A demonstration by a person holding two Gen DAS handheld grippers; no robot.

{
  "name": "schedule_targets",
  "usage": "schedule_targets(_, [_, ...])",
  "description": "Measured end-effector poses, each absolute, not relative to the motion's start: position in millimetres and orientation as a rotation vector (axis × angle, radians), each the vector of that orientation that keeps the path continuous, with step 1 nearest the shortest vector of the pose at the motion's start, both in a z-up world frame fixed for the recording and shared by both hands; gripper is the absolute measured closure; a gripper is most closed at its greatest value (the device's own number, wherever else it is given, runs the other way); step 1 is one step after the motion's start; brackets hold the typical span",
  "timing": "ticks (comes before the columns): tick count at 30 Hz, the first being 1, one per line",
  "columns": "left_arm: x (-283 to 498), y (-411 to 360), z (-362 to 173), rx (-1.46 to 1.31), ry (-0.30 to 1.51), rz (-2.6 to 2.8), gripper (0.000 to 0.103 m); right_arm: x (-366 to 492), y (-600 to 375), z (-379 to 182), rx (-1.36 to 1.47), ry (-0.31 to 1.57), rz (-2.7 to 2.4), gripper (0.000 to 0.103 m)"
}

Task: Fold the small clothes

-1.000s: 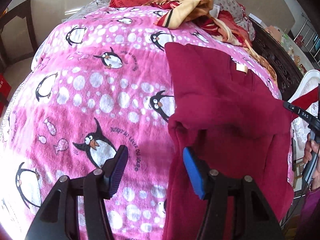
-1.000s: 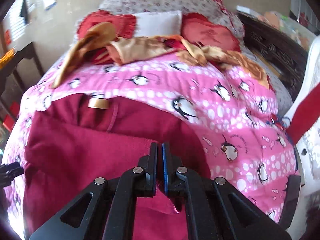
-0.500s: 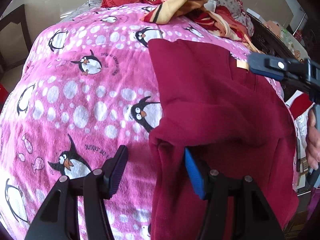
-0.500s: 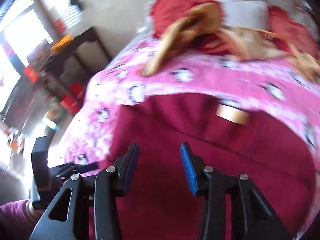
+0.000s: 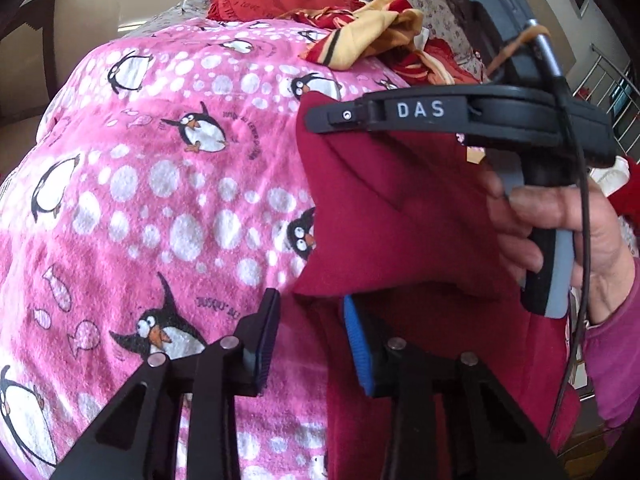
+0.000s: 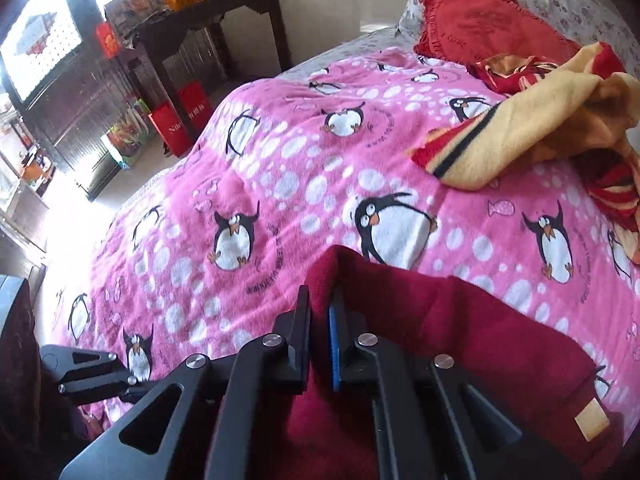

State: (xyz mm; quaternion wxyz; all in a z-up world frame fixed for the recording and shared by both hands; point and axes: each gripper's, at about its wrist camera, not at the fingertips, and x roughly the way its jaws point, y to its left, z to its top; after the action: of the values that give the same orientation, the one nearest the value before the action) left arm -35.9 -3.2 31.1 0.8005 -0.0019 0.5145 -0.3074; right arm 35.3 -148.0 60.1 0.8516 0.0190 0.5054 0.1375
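Note:
A dark red garment [image 5: 392, 216] lies on the right side of a pink penguin blanket [image 5: 168, 184]. My left gripper [image 5: 310, 336] is open, its jaws on either side of the garment's near left corner, not closed on it. My right gripper [image 6: 320, 320] is shut on the garment's far left corner [image 6: 332, 268] and lifts it slightly. The right gripper also shows in the left wrist view [image 5: 348, 116], above the garment, with the hand holding it. The garment's tan label [image 6: 592, 424] shows at the right.
A crumpled yellow and red cloth [image 6: 540, 128] and a red cushion [image 6: 492, 28] lie at the bed's head. A dark wooden table [image 6: 208, 20] and red bags [image 6: 176, 120] stand beside the bed on the left.
My right gripper went from shut to open, swung over to the garment's far left corner and closed on it. My left gripper stayed open at the near corner.

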Motion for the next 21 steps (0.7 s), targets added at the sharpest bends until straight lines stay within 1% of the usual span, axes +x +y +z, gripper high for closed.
schedule_targets(4, [-30,15,35,-0.012,1.109,-0.611,0.072,47,-145,34,0.099,1.065,0.254,0.103])
schedule_targets(6, [-28,22,42,-0.018,1.096,-0.603,0.071,39,-154,38,0.145,1.045,0.261,0.103])
schedule_targets(7, [-27,24,46,-0.015,1.089,-0.598,0.068,34,-159,44,0.168,1.057,0.258,0.098])
schedule_targets(8, [-27,23,50,-0.009,1.082,-0.596,0.063,25,-166,52,0.184,1.067,0.246,0.093])
schedule_targets(9, [-27,22,54,-0.003,1.073,-0.595,0.060,15,-172,60,0.195,1.060,0.236,0.092])
schedule_targets(11, [-29,17,63,0.011,1.043,-0.592,0.048,-11,-184,77,0.202,1.032,0.220,0.092])
schedule_targets(12, [-31,15,64,0.018,1.028,-0.589,0.045,-24,-192,83,0.207,1.021,0.207,0.091])
schedule_targets(14, [-34,9,69,0.030,1.010,-0.588,0.037,-53,-213,90,0.234,1.013,0.157,0.090])
schedule_targets(16, [-36,1,71,0.034,1.001,-0.591,0.033,-84,-237,91,0.273,1.017,0.084,0.090])
schedule_targets(21, [-36,-27,63,0.084,1.012,-0.580,0.032,-145,-295,84,0.292,1.025,-0.146,0.090])
